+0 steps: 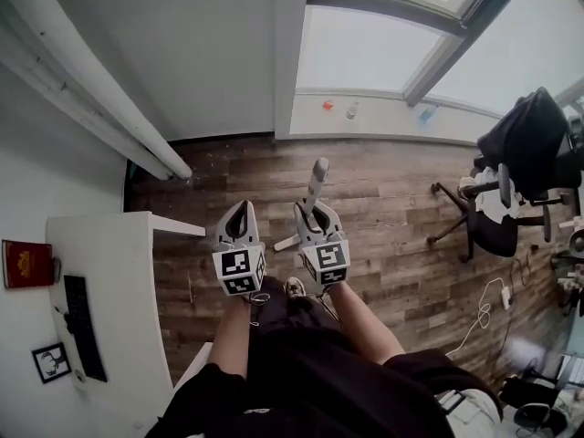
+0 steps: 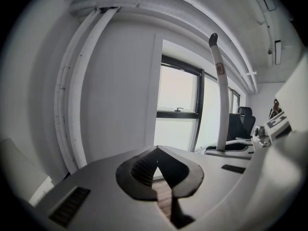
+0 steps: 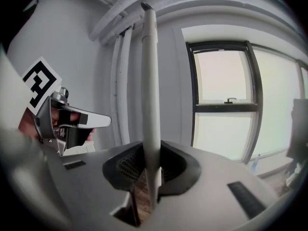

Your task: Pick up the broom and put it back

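Observation:
The broom's pale grey handle [image 1: 317,177] stands nearly upright over the wooden floor, and its top end shows beyond my right gripper [image 1: 313,213]. In the right gripper view the handle [image 3: 150,90] runs up between the dark pads [image 3: 126,166], and my right gripper [image 3: 151,163] is shut on it. My left gripper [image 1: 240,217] hangs just left of it, level with it; its jaws [image 2: 157,152] are together with nothing between them. The handle [image 2: 221,100] rises to the right in the left gripper view. The broom's head is hidden below the grippers.
A white desk [image 1: 114,272] at the left carries a black keyboard [image 1: 82,327] and a red book [image 1: 27,263]. White pipes [image 1: 91,108] run along the wall. A black office chair [image 1: 516,185] and a white cable [image 1: 484,308] are at the right, below the window [image 1: 383,44].

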A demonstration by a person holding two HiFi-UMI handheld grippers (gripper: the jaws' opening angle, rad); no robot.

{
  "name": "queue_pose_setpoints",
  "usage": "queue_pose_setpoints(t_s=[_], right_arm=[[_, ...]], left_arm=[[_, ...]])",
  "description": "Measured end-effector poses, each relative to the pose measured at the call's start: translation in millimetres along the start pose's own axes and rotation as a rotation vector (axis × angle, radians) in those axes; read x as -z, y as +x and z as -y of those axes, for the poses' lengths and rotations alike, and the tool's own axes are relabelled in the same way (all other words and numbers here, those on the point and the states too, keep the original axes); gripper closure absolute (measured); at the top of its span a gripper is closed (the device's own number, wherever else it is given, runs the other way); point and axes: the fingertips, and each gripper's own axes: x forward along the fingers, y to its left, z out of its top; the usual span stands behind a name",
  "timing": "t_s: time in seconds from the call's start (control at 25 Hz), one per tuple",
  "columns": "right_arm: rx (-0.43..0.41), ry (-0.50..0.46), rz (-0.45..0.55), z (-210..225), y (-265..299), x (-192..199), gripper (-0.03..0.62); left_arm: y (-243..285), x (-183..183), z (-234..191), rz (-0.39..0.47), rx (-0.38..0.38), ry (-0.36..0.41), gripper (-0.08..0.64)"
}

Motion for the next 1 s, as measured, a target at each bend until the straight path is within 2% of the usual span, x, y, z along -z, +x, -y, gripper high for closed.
queue_pose_setpoints(t_s=[0.12, 0.24, 0.52, 0.64, 0.84, 1.0], right_arm=[[0.046, 0.019, -0.079, 20.9, 9.7, 21.7, 0.509], [0.089, 0.028, -0.114, 27.1, 27.0, 21.1, 0.509], [0.132, 0.013, -0.097, 41.7, 96.7, -8.9, 0.509], [0.133, 0.016, -0.107, 52.3, 119.4, -7.6, 0.509], [0.112, 0.037, -0.153, 72.6, 167.4, 15.8, 0.509], [0.114, 0.087, -0.229, 94.5, 207.7, 57.6, 0.509]], left_arm=[[21.2, 2.7, -1.0, -0.021, 0.057, 0.038, 0.560], [39.0, 6.3, -23.6, -0.043, 0.091, 0.003, 0.560], [72.1, -3.9, -70.8, -0.048, 0.089, 0.006, 0.558], [85.5, 3.2, -84.9, -0.059, 0.070, -0.019, 0.559], [134.6, 29.8, -92.3, -0.107, 0.064, -0.040, 0.559], [180.1, 64.7, -85.2, -0.225, 0.089, -0.032, 0.560]])
